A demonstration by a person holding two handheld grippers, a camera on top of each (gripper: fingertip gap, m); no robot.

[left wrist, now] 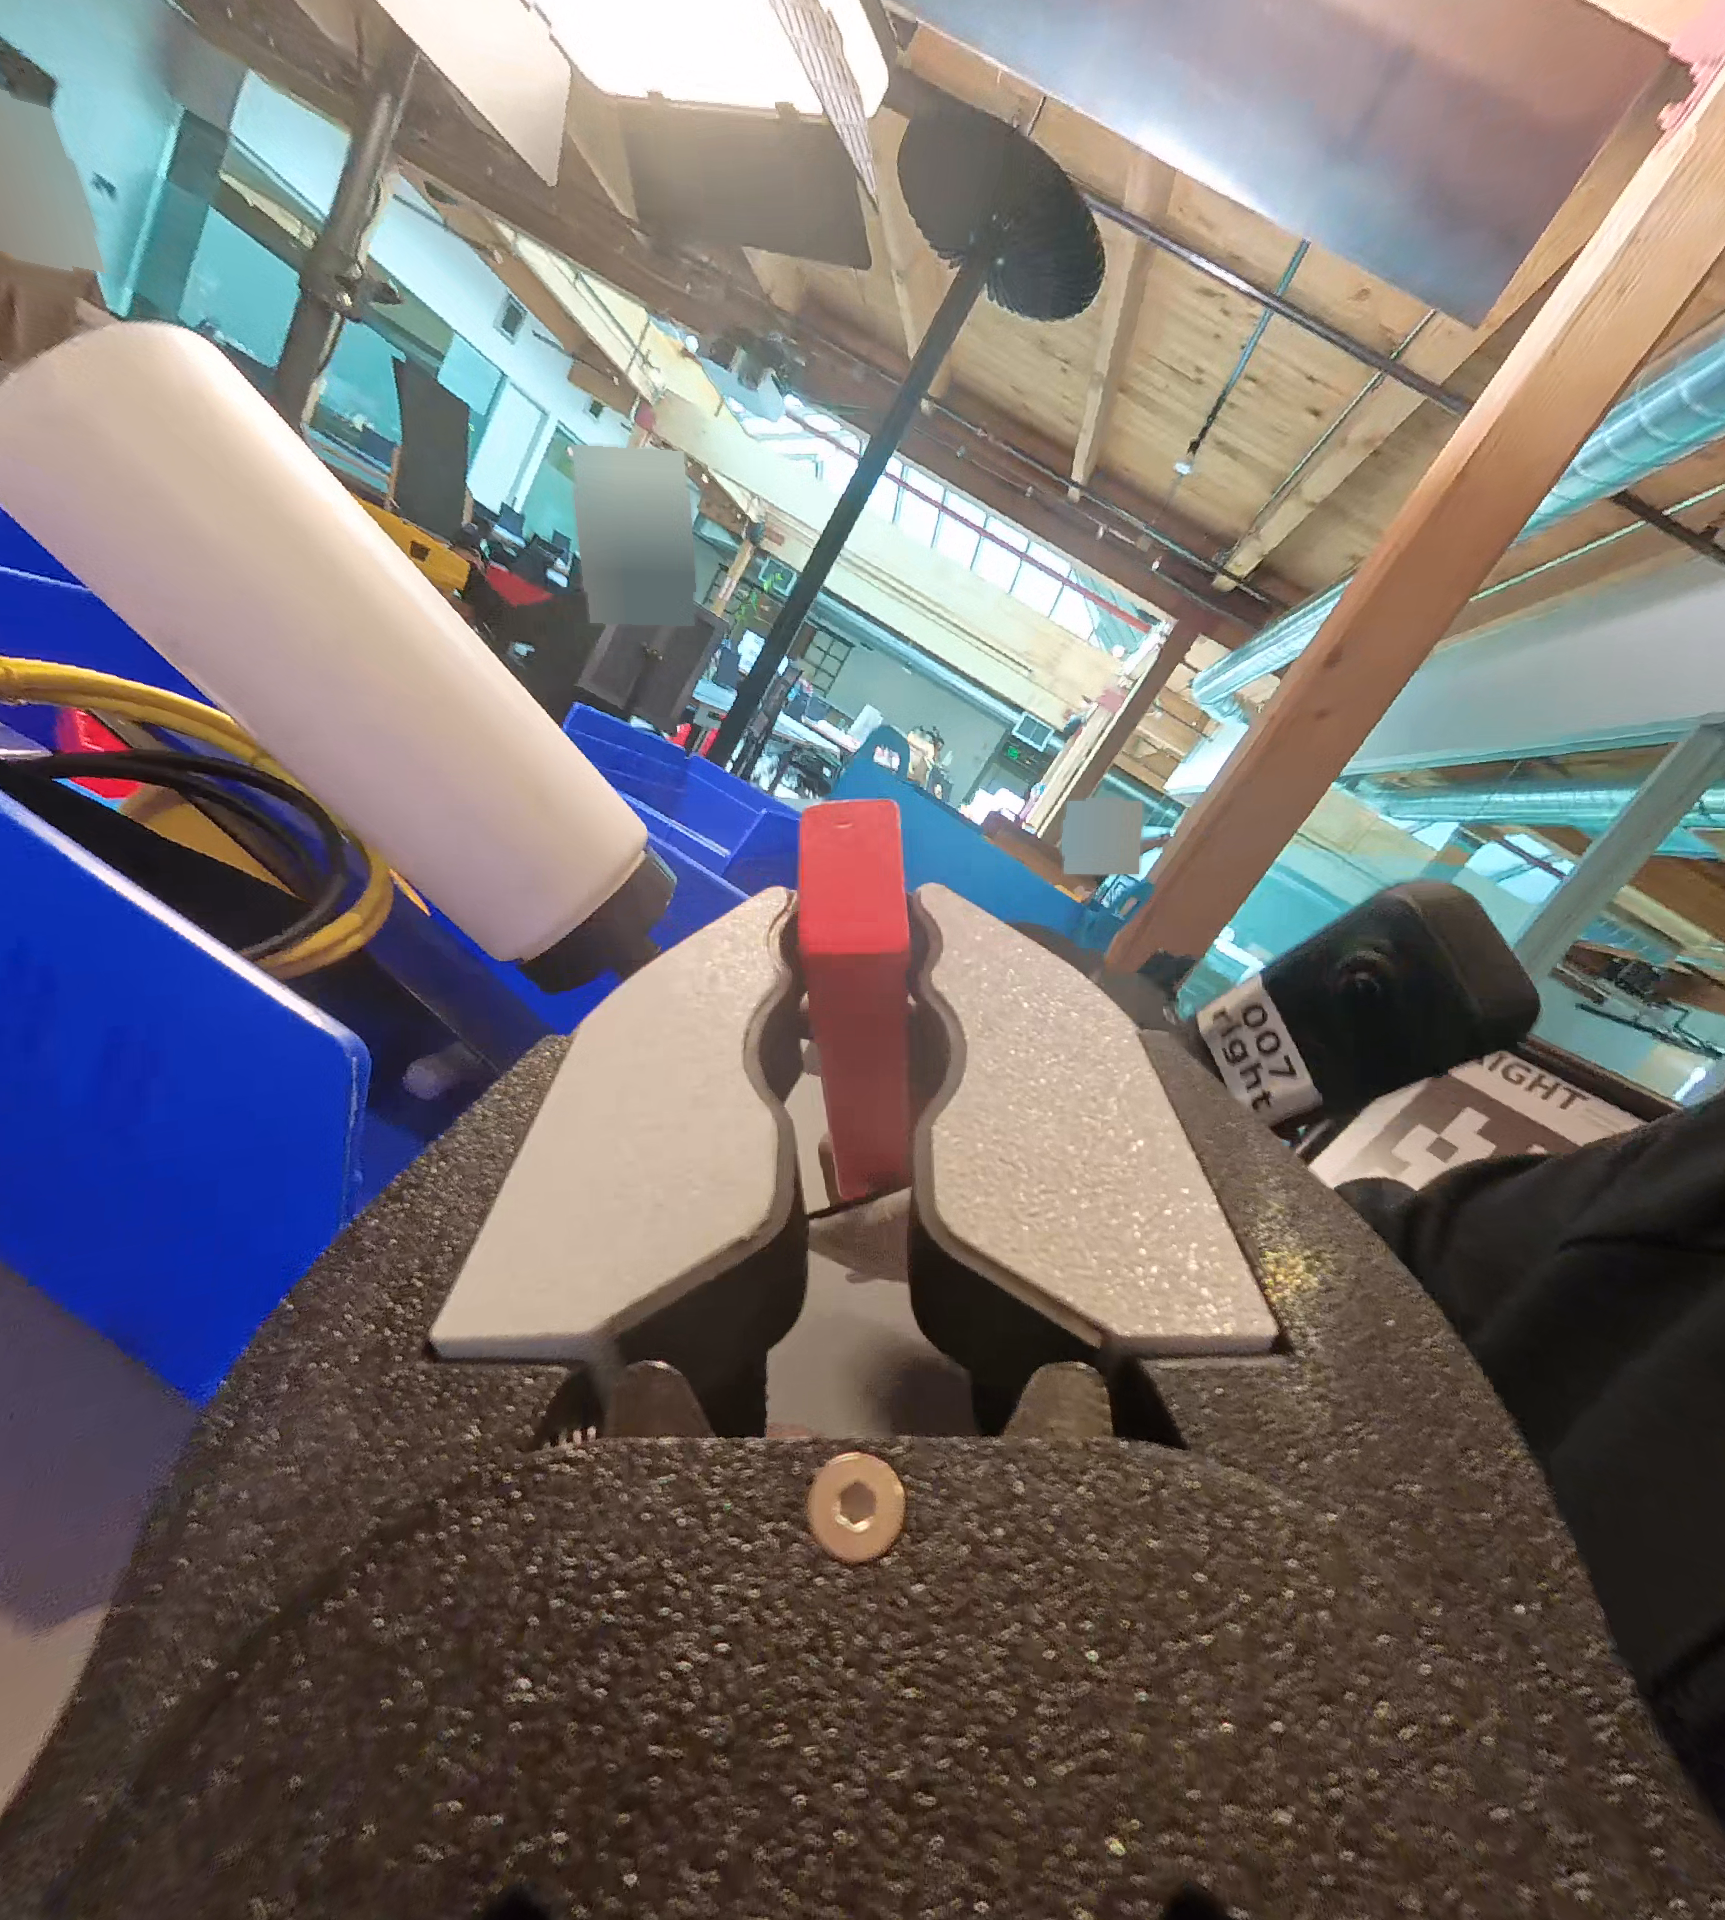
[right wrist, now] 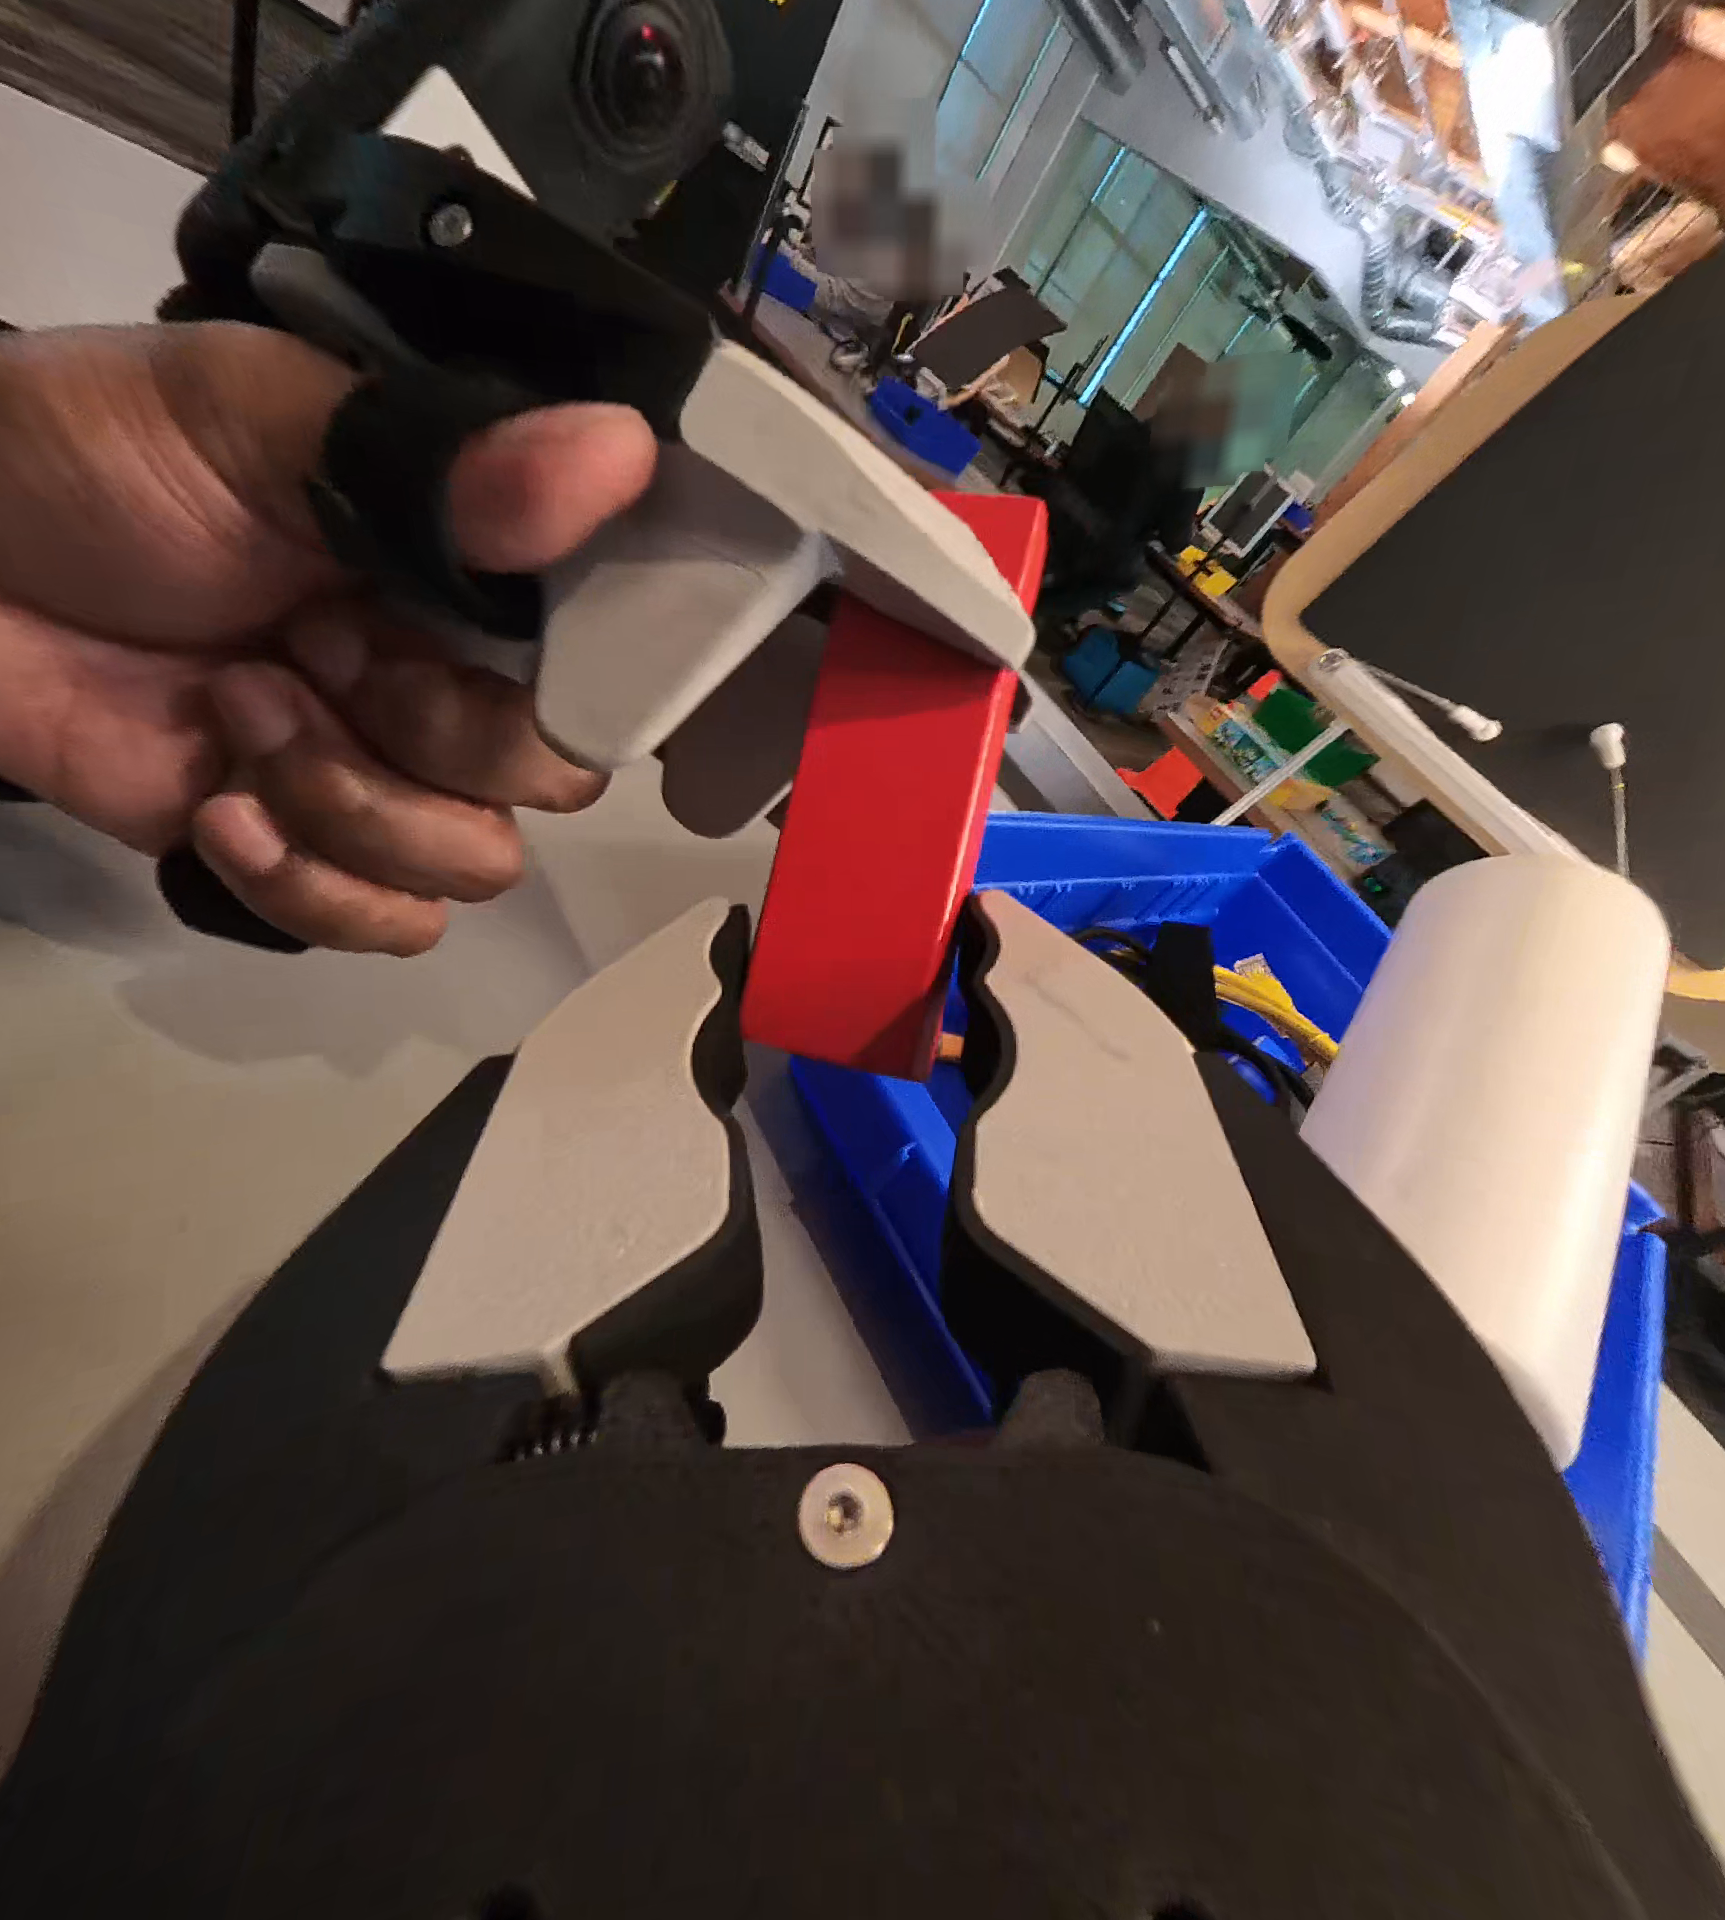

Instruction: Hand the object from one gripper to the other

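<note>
Left tool (left wrist: 853, 940) clamped on red block (right wrist: 879, 821), right tool (right wrist: 853, 940) parted around block's lower end, blue bin (right wrist: 1201, 894) just behind.

left gripper (left wrist: 853, 997) clamping red block (left wrist: 850, 914)

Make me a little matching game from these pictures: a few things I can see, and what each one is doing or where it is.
Things:
1. red block
2. left tool
3. right tool
4. yellow cable

States:
A. lying in the blue bin
B. open around the block's lower end
C. shut on the block
D. held in the air between both tools

Pairs: 1-D, 2-C, 3-B, 4-A
</note>
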